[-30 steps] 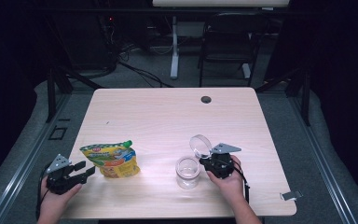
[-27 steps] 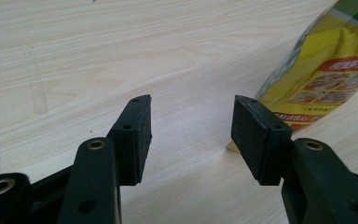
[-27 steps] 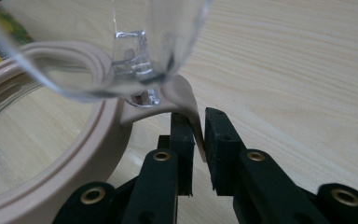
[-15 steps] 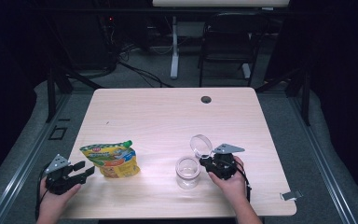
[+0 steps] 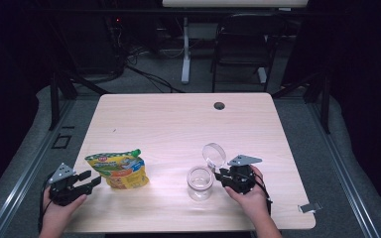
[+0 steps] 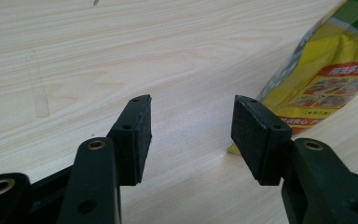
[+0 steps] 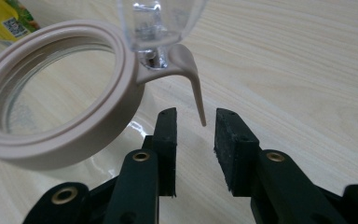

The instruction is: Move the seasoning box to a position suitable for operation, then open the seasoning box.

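Observation:
A clear glass jar (image 5: 200,182) with a beige rim (image 7: 60,116) stands at the table's front middle. Its clear hinged lid (image 5: 214,154) is flipped up. Just right of the jar, my right gripper (image 5: 223,176) is open. In the right gripper view the lid's beige tab (image 7: 193,84) hangs down right in front of the gap between my right gripper (image 7: 196,121) fingertips, not clamped. A yellow-green snack pouch (image 5: 118,169) lies front left. My left gripper (image 5: 87,182) is open just left of the pouch, nothing between its fingers. In the left gripper view the pouch (image 6: 326,79) lies beyond the right jaw.
The light wooden table (image 5: 178,124) has a dark cable hole (image 5: 220,105) near its far edge. A chair (image 5: 240,49) and cables stand on the floor behind the table. A small metal piece (image 5: 310,208) lies off the table's right front corner.

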